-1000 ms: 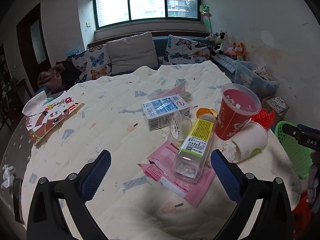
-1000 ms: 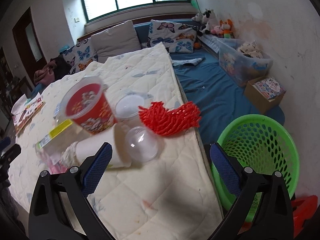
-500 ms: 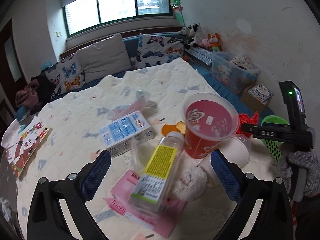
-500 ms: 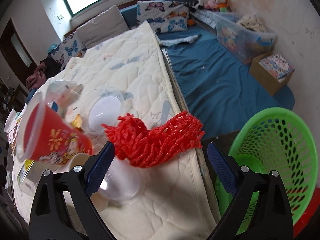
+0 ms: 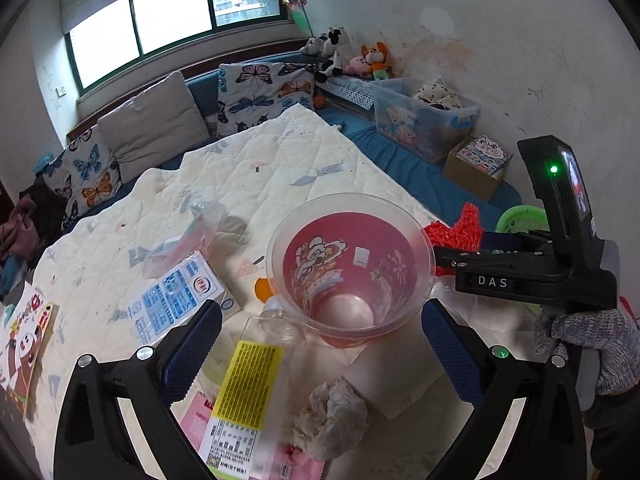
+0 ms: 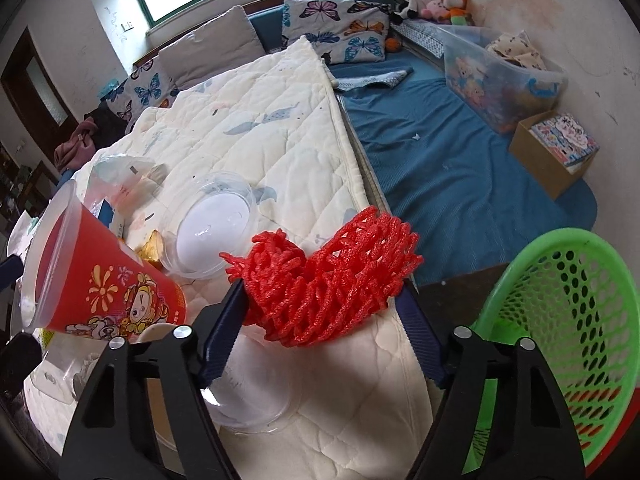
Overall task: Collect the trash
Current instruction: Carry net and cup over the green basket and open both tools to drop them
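Trouble, as I judge it, would come from the red foam net (image 6: 328, 276) itself: it is springy and loosely bunched, so a shallow pinch could let it squirm out and drop short of the green basket (image 6: 560, 320), which stands on the floor just past the bed's right edge. A clear lid (image 6: 256, 396) lies right under my right tool (image 6: 320, 316), and a careless lift might drag it along. On my left, the red cup (image 5: 352, 268) is upright but light; a nudge would tip it into the bottle (image 5: 256, 384) and crumpled tissue (image 5: 332, 416) beside it. My right tool's jaws have just been closing around the net, which sits between them at the bed's right edge; both pads appear to touch it, though I can't tell from this angle how firmly it is pinched. My left tool (image 5: 320, 344) is spread wide and empty, framing the cup without touching it.
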A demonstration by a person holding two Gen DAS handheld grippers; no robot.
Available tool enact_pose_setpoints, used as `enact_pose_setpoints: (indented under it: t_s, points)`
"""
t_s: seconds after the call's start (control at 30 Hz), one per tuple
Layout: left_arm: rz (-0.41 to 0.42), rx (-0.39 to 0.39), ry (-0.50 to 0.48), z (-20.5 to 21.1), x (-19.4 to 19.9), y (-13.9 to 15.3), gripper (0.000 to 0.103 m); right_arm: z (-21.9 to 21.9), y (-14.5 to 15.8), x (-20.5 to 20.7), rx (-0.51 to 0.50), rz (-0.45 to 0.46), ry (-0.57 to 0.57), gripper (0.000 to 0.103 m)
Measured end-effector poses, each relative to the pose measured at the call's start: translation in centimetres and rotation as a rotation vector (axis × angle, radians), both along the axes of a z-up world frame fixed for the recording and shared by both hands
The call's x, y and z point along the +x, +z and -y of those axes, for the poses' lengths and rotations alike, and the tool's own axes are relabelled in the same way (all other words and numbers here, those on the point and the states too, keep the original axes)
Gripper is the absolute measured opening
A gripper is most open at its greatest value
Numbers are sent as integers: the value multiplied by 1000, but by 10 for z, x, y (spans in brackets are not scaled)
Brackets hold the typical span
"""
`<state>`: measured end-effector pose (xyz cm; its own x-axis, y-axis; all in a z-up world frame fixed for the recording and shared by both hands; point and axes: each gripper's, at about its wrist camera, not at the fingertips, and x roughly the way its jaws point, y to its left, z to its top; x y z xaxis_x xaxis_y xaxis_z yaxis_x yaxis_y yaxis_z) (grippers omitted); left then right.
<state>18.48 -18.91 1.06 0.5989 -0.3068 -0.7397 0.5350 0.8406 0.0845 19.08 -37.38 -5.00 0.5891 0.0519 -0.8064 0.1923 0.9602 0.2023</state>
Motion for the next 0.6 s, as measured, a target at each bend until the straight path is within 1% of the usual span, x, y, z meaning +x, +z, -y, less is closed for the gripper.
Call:
enact_pose_setpoints:
  t_s: [0.07, 0.23, 0.37, 0.43, 0.5, 0.53, 0.6]
  points:
    - [-1, 6, -18, 4, 2, -2, 97, 0, 1, -1, -1, 8, 1, 67]
    - [12, 23, -51, 15, 5, -7, 97, -1, 5, -3, -6, 27, 7, 61]
    - [-4, 6, -65, 19, 11, -10, 97, 0, 7, -5, 13, 39, 6, 57]
    - [10, -2, -65, 20, 10, -9, 97, 0, 9, -7, 25, 48, 17, 55]
    - [20, -17, -68, 20, 10, -9, 94, -2, 11, -10, 19, 56, 22, 55]
    - [17, -25, -67, 19, 10, -8, 87, -3, 12, -11, 13, 59, 26, 54]
    - [17, -29, -64, 19, 11, -7, 87, -2, 15, -13, 21, 69, 24, 53]
